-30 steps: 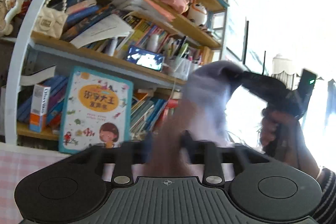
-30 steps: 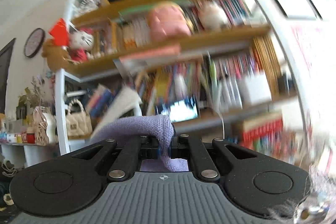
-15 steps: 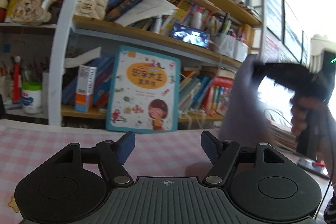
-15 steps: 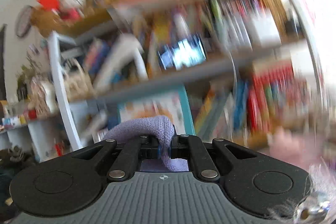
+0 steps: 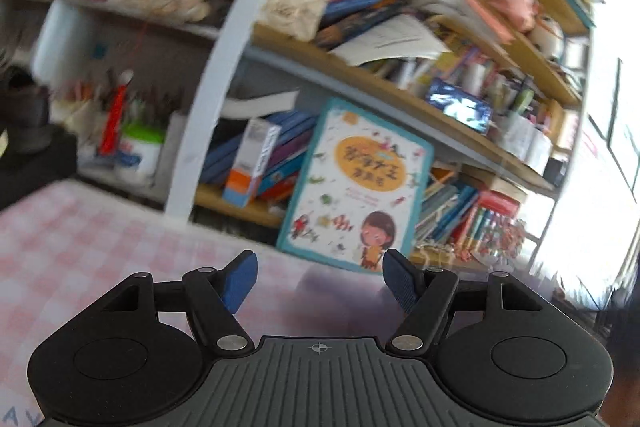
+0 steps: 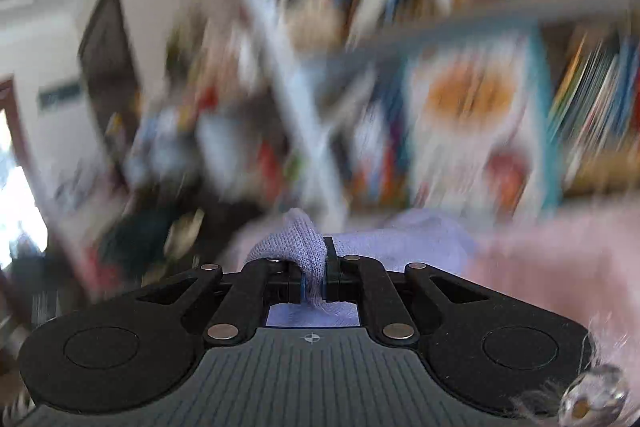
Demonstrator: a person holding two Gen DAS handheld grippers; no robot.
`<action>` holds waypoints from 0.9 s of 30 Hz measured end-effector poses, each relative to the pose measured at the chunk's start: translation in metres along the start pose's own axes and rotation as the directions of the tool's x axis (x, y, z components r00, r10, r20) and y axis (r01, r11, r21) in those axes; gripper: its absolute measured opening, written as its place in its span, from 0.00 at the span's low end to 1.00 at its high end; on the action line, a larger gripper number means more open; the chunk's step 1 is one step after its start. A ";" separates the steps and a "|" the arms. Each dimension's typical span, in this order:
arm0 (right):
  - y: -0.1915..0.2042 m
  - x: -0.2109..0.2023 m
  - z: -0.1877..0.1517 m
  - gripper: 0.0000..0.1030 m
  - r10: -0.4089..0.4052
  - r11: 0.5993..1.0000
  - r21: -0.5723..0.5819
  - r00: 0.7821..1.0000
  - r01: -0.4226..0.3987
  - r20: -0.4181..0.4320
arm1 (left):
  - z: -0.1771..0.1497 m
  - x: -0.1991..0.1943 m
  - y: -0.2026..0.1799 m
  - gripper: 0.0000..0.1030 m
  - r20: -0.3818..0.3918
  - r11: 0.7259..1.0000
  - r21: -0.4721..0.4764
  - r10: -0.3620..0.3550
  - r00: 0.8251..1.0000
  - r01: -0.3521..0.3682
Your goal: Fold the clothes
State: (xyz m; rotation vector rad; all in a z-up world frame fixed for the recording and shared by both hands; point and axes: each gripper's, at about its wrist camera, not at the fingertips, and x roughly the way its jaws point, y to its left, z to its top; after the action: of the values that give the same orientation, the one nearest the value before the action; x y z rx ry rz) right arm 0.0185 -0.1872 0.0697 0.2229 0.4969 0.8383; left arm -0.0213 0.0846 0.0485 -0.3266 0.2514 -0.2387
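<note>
A tall bookshelf (image 5: 400,75) fills the background of the left wrist view, its boards crowded with leaning books, loose papers, a cream handbag, a pink plush head and a small glowing screen; the same shelf shows in the right wrist view only as streaks of colour, too blurred to read. Below it runs the counter (image 5: 80,247), covered in a pink and white checked cloth that reaches up to the foot of the shelf. Propped upright against the lower shelf, at the far edge of the counter, stands a large picture book (image 5: 356,183) with a teal border, an orange title patch and a cartoon girl on the cover. The lilac knitted garment (image 6: 404,239) lies in front of the right claw and spreads to the right across the pink cloth; in the left wrist view it appears only as a soft purple smear on the counter just beyond the fingers. The left claw (image 5: 318,283) is spread wide, its blue pads well apart with nothing between them, above the counter and aimed toward the picture book. The right claw (image 6: 314,279) is pinched tight on a bunched fold of the lilac garment, which humps up over the fingertips and hangs down between them toward the camera. A bit of pale fluffy trim with a shiny bead sits at the lower right corner of the right wrist view.
</note>
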 end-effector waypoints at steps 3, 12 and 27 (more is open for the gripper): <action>0.010 0.031 -0.030 0.09 0.076 0.997 0.035 0.980 -0.071 -0.185 | 0.002 0.001 0.010 0.70 -0.008 0.999 -0.041 0.029 1.000 -0.029; 0.021 0.016 -0.036 0.40 0.061 0.997 -0.034 0.978 -0.069 -0.201 | -0.011 0.008 0.008 0.70 -0.078 0.998 0.004 0.058 0.995 -0.057; -0.048 -0.054 0.000 0.55 -0.138 0.990 0.041 0.990 0.136 0.040 | -0.018 0.015 -0.005 0.70 -0.141 0.997 0.059 0.054 0.989 -0.046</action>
State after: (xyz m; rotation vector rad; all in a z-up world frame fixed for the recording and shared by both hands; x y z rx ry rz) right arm 0.0190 -0.2593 0.0692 0.2387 0.4832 0.6890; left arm -0.0133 0.0711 0.0310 -0.2479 0.3927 -0.2193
